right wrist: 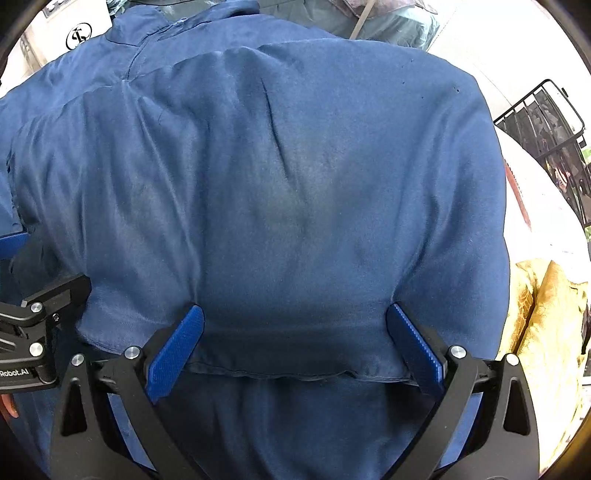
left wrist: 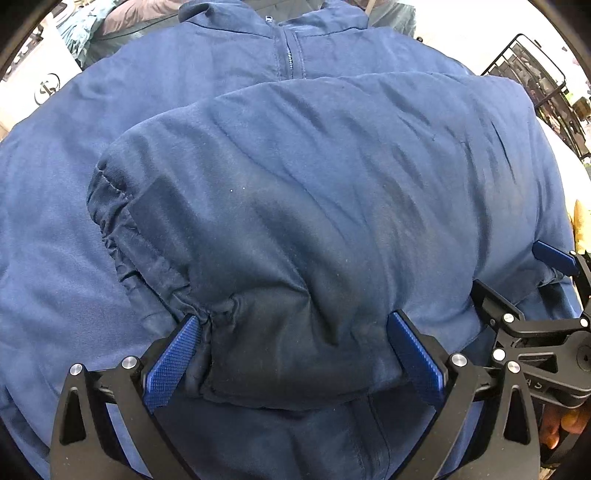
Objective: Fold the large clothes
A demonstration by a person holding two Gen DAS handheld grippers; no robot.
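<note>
A large dark blue jacket (left wrist: 295,166) lies spread out, its zip collar (left wrist: 290,55) at the far side. A sleeve with a gathered cuff (left wrist: 110,206) is folded across its body. My left gripper (left wrist: 297,332) points down over the near edge of that fold. Its jaws are wide open, the cuff's gathers bunch against the left pad (left wrist: 173,354), and nothing is pinched. My right gripper (right wrist: 295,328) stands beside it, open wide above the folded hem (right wrist: 295,373), with cloth lying loose between the pads. Each gripper shows at the edge of the other's view: right gripper (left wrist: 524,277), left gripper (right wrist: 33,266).
A black wire basket (right wrist: 546,122) stands at the far right. Yellow cloth (right wrist: 543,314) lies by the jacket's right side. Teal clothes (right wrist: 388,22) are piled behind the collar. A white box with a round logo (left wrist: 44,88) sits at the far left. A hand (left wrist: 561,424) holds the right gripper.
</note>
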